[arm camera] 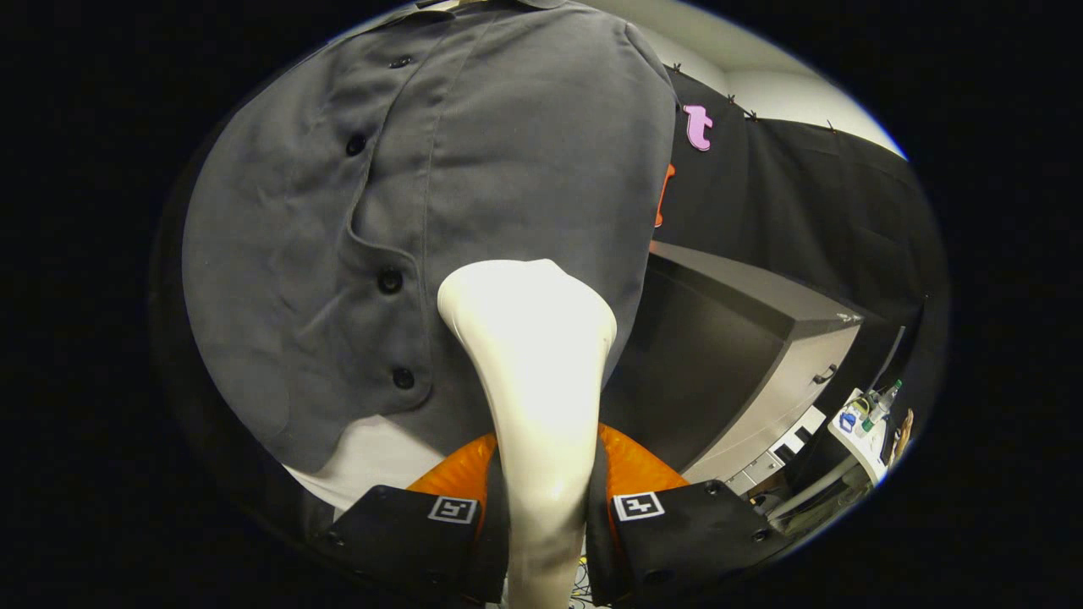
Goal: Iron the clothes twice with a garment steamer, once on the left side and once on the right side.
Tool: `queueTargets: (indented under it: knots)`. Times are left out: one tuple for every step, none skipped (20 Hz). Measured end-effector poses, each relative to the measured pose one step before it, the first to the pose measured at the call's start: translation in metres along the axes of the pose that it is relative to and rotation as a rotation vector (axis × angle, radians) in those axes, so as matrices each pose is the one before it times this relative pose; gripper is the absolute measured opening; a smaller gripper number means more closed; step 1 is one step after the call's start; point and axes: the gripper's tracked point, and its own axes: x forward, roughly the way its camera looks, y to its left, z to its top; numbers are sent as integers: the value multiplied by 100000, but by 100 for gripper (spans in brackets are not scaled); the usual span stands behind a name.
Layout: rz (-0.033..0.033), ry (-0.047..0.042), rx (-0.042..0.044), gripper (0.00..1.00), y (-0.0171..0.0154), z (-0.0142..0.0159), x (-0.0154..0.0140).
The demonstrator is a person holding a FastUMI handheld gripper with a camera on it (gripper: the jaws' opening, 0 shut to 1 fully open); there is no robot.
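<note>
Booth wall of black cloth runs behind, at 2 o'clock from the claw. Pale ceiling or upper wall above it. A grey cabinet with a dark top and a small handle sits at 3 o'clock, beside the hanging garment. Beyond it, further at 3 o'clock, a small white stand carries a bottle and some clutter, too small to identify.

Grey shirt hangs straight ahead, at 12 o'clock, with dark buttons down the placket. Fabric shows soft creases left of the placket, smoother on the right panel. White layer peeks below the hem at 10 o'clock.

Garment steamer: glossy cream body, narrow neck widening to a flat head. Head sits against the shirt's right panel near the hem, just right of the lower buttons.

Claw is clamped on the steamer's neck, both fingers pressing its sides.
</note>
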Motion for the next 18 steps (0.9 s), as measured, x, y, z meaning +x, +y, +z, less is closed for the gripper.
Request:
queueTargets:
  knots:
    - [64,1221,196,45,45,-640,83]
    - [-230,887,74,45,-92,-395,107]
    - [-216,724,-119,45,-214,-241,160]
    - [-167,600,-49,45,-77,-189,171]
    - [-97,319,61,45,-83,-233,95]
    - [-93,-86,103,45,94,185,-51]
    - [-213,-210,42,45,-16,36,-52]
    - [-276,-88,73,45,-7,180,-29]
    - [-120,146,368,44,12,-99,77]
    - [118,227,487,44,124,127,-104]
    - [-110,-335,733,45,103,190,-334]
    - [-423,-2037,739,45,123,756,-560]
    - [-358,-3220,844,45,-47,1044,-644]
    - [259,-3014,799,45,48,1177,-713]
    - [914,-2864,994,44,330,1402,-1084]
    - [1232,-2976,832,44,289,1482,-713]
    - [595,-3519,852,44,166,1819,-892]
    - [774,-3494,430,44,75,1970,-747]
